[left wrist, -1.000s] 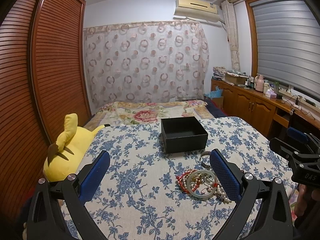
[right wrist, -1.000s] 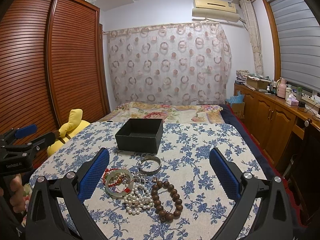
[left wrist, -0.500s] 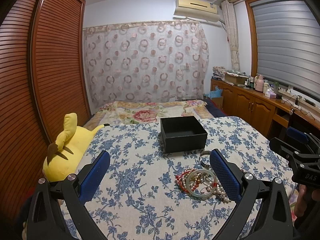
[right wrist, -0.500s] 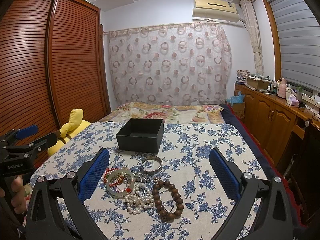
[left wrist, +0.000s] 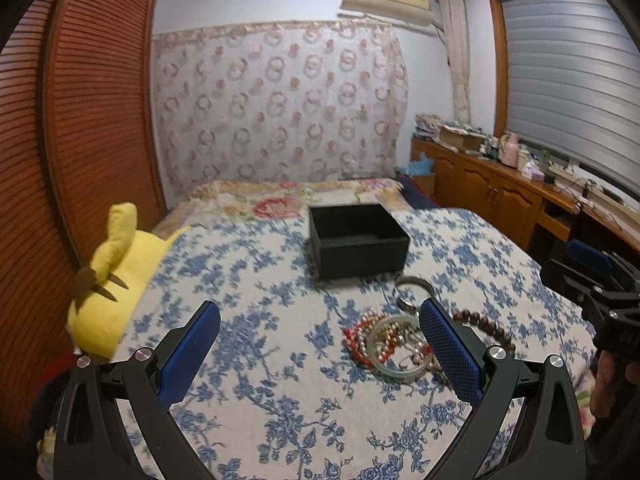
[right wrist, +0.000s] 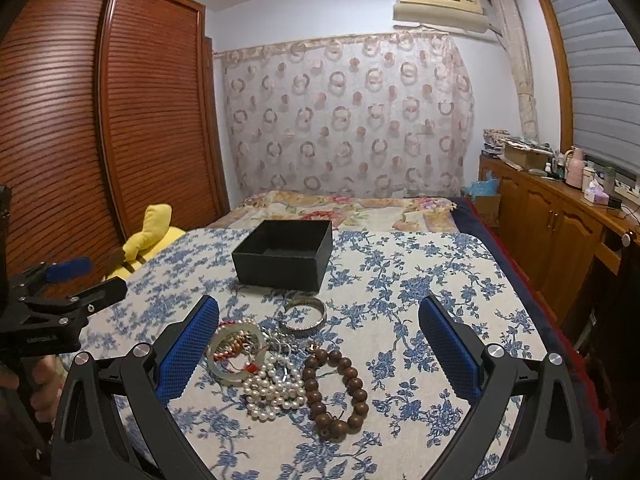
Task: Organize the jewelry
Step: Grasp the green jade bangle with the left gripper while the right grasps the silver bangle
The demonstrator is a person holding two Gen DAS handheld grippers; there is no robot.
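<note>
An open black box (right wrist: 285,254) (left wrist: 358,240) stands on the blue-flowered cloth (right wrist: 400,280). In front of it lies a heap of jewelry: a silver bangle (right wrist: 305,311) (left wrist: 413,289), a pale jade bangle (right wrist: 236,350) (left wrist: 394,348) over red beads, a white pearl string (right wrist: 272,390) and a brown wooden bead bracelet (right wrist: 334,390). My right gripper (right wrist: 320,334) hangs open just above the heap, nothing between its pads. My left gripper (left wrist: 320,340) is open too, its right pad in front of the heap. Each gripper also appears at the edge of the other's view.
A yellow plush toy (left wrist: 116,272) lies at the cloth's left edge, next to the slatted wooden wardrobe (right wrist: 120,128). Wooden cabinets (right wrist: 560,224) with clutter run along the right wall. A flowered bedspread (right wrist: 340,208) extends behind the box. A hand (right wrist: 40,384) holds the left gripper.
Both grippers have edged forward and down toward the jewelry heap, which now looks nearer in both views. Both stay open. The jewelry and box have not moved.
</note>
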